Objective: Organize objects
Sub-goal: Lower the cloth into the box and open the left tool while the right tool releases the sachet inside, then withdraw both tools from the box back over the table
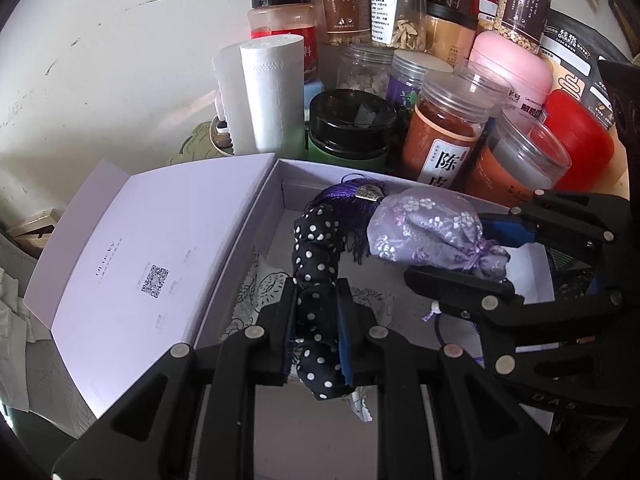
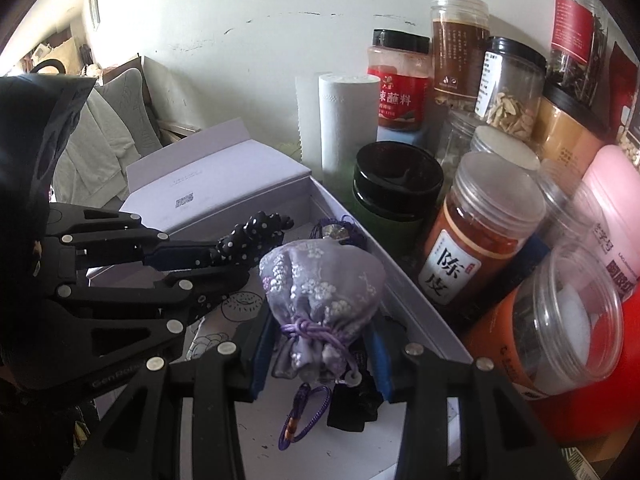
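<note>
An open lavender box (image 1: 282, 178) lies below both grippers, its lid (image 1: 160, 260) folded out to the left. My left gripper (image 1: 318, 312) is shut on a black white-dotted fabric band (image 1: 316, 248), which arches up over the box. My right gripper (image 1: 476, 254) is shut on the tied neck of a purple flowered sachet (image 1: 424, 228), held over the box's right half. In the right wrist view the sachet (image 2: 320, 276) bulges ahead of the right gripper (image 2: 320, 346), with the left gripper (image 2: 216, 266) and band (image 2: 256, 230) to its left. A purple tassel with a silver charm (image 2: 336, 231) lies in the box (image 2: 404, 284).
Several jars crowd the box's far and right sides: a black-lidded green jar (image 1: 352, 128), an orange-filled jar (image 1: 448, 136), a clear tub (image 1: 520, 164). A white paper roll (image 1: 276, 92) stands by the wall. A pink lid (image 1: 512, 64) and a red container (image 1: 580, 140) sit at right.
</note>
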The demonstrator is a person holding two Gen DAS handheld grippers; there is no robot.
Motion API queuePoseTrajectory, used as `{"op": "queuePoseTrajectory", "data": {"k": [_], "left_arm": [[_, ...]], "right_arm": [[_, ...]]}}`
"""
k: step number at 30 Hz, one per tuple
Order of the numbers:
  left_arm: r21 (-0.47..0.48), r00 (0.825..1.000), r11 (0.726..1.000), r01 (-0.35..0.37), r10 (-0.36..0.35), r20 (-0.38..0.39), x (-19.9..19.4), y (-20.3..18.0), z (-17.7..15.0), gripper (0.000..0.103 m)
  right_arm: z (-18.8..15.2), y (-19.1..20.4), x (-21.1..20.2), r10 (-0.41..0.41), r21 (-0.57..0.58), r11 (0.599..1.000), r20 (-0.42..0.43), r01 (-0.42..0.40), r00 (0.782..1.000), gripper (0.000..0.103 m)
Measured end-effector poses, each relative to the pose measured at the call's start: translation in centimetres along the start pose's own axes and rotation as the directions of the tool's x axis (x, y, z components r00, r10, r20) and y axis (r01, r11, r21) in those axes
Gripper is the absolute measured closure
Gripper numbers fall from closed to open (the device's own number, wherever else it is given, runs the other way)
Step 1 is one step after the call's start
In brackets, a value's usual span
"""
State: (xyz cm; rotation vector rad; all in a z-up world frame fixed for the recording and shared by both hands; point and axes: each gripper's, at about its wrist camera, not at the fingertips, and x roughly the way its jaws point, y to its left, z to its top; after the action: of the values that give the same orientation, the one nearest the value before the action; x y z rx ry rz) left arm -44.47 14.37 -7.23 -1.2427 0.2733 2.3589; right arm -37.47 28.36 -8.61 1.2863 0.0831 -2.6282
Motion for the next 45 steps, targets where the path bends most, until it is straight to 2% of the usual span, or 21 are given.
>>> {"op": "queuePoseTrajectory", "data": {"k": [9, 11, 13, 18, 21, 29, 33, 39, 43, 45], "left_arm": [[-0.024, 1.000, 1.000, 0.003, -0.003, 0.003, 0.3, 0.4, 0.1, 0.083], [-0.024, 1.000, 1.000, 0.002, -0.002, 0.002, 0.3, 0.3, 0.1, 0.081], [-0.017, 1.000, 1.000, -0.003, 0.003, -0.003, 0.3, 0.1, 0.2, 0.073], [-0.016, 0.999, 0.999, -0.034, 0.033, -0.010, 0.3, -0.3, 0.2, 0.067], [-0.025, 0.999, 0.999, -0.028, 0.028, -0.017, 0.4, -0.2, 0.2, 0.064], [-0.027, 0.997, 0.997, -0.067, 0.067, -0.027, -0.9, -0.5, 0.1, 0.063], [-0.044, 0.997, 0.996, -0.080, 0.080, -0.003, -2.7, -0.4, 0.1, 0.061], [-0.049, 0.994, 0.994, -0.097, 0.098, 0.037, -5.8, -0.7, 0.2, 0.049], [-0.053, 0.991, 0.992, -0.112, 0.116, 0.064, -8.0, -1.1, 0.1, 0.036], [-0.054, 0.988, 0.991, -0.126, 0.130, 0.079, -9.2, -1.3, 0.1, 0.034]], "right_arm": [[-0.4, -0.8, 1.5, -0.008, 0.026, 1.000, -0.055, 0.009, 0.998, 0.060], [-0.5, -0.8, 1.8, -0.007, 0.025, 1.000, -0.072, 0.009, 0.997, 0.059], [-0.6, -0.9, 2.0, -0.016, 0.028, 0.999, -0.088, 0.018, 0.996, 0.059], [-0.8, -1.1, 1.9, -0.082, 0.017, 0.996, -0.097, 0.084, 0.992, 0.047], [-0.9, -1.2, 1.7, -0.084, 0.024, 0.996, -0.097, 0.087, 0.992, 0.046], [-0.7, -0.7, -0.3, -0.116, 0.000, 0.993, -0.066, 0.117, 0.991, 0.046], [-0.5, -0.5, -1.9, -0.124, 0.002, 0.992, -0.045, 0.124, 0.991, 0.045], [-0.3, -0.2, -4.9, -0.134, 0.010, 0.991, -0.005, 0.134, 0.991, 0.045], [-0.1, 0.3, -7.0, -0.150, 0.000, 0.989, 0.021, 0.150, 0.988, 0.045], [-0.1, 0.7, -8.1, -0.156, -0.009, 0.988, 0.040, 0.157, 0.987, 0.044]]}}
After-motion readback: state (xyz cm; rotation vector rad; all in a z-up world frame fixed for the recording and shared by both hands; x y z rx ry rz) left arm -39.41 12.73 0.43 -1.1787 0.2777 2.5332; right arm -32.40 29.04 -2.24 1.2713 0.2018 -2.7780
